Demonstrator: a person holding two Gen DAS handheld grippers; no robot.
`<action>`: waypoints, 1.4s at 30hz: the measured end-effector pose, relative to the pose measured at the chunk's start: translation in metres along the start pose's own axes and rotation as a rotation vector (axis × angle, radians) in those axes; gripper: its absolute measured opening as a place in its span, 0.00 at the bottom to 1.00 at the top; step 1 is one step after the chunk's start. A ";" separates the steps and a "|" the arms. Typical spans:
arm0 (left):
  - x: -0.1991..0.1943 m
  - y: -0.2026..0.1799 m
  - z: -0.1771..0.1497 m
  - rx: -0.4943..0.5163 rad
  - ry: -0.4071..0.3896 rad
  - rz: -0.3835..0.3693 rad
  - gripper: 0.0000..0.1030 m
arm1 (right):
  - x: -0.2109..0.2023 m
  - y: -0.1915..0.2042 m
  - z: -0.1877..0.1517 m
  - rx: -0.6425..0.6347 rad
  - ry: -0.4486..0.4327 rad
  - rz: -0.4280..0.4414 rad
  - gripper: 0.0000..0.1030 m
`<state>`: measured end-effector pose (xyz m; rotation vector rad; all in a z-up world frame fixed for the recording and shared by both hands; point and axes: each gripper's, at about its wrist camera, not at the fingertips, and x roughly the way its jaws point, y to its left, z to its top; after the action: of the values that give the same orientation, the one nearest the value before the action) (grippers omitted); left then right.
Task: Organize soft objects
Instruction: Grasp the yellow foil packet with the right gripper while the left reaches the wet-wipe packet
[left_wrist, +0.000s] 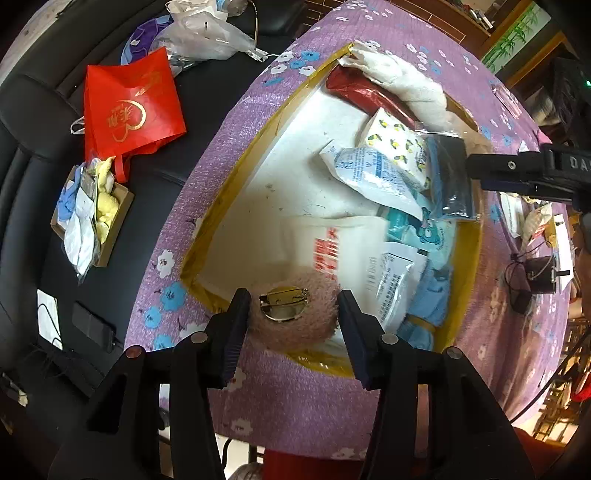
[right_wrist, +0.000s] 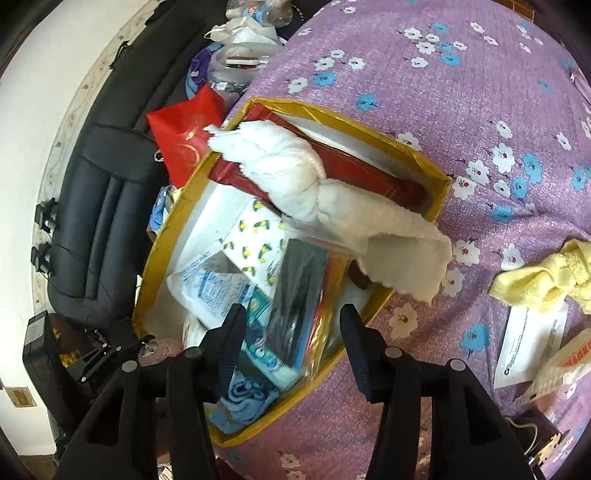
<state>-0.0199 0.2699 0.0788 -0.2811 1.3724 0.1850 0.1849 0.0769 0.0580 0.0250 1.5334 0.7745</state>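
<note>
A gold-rimmed box (left_wrist: 236, 177) (right_wrist: 402, 147) with a white floor stands on the purple flowered tablecloth (left_wrist: 295, 398). It holds a white fluffy towel (right_wrist: 295, 173), a red packet (left_wrist: 354, 88), a lemon-print tissue pack (left_wrist: 395, 136), a white-and-blue pouch (left_wrist: 369, 173) and a blue cloth (right_wrist: 243, 398). My left gripper (left_wrist: 293, 314) stands over the box's near corner. A pink fuzzy round pad with a metal pin (left_wrist: 295, 321) fills the gap between its fingers, and I see no squeeze on it. My right gripper (right_wrist: 293, 325) (left_wrist: 469, 166) is open above a black packet (right_wrist: 295, 295) (left_wrist: 450, 177) lying in the box.
A black sofa (left_wrist: 33, 155) beside the table carries a red bag (left_wrist: 129, 107), a small cardboard tray of cloths (left_wrist: 92, 214), white plastic bags (left_wrist: 207, 37) and a phone (left_wrist: 92, 326). On the tablecloth to the right lie a yellow towel (right_wrist: 546, 277) and white packets (right_wrist: 528, 343).
</note>
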 end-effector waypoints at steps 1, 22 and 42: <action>-0.002 0.000 0.000 -0.002 0.004 0.000 0.47 | -0.003 0.001 -0.002 0.000 -0.002 0.006 0.56; -0.030 -0.118 0.027 0.231 -0.017 -0.097 0.48 | -0.115 -0.143 -0.070 0.193 -0.078 -0.134 0.63; -0.001 -0.291 0.062 0.548 0.025 -0.179 0.47 | -0.151 -0.320 -0.086 0.565 -0.156 -0.269 0.63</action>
<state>0.1225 0.0118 0.1166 0.0541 1.3598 -0.3427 0.2686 -0.2763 0.0306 0.2856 1.5225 0.1085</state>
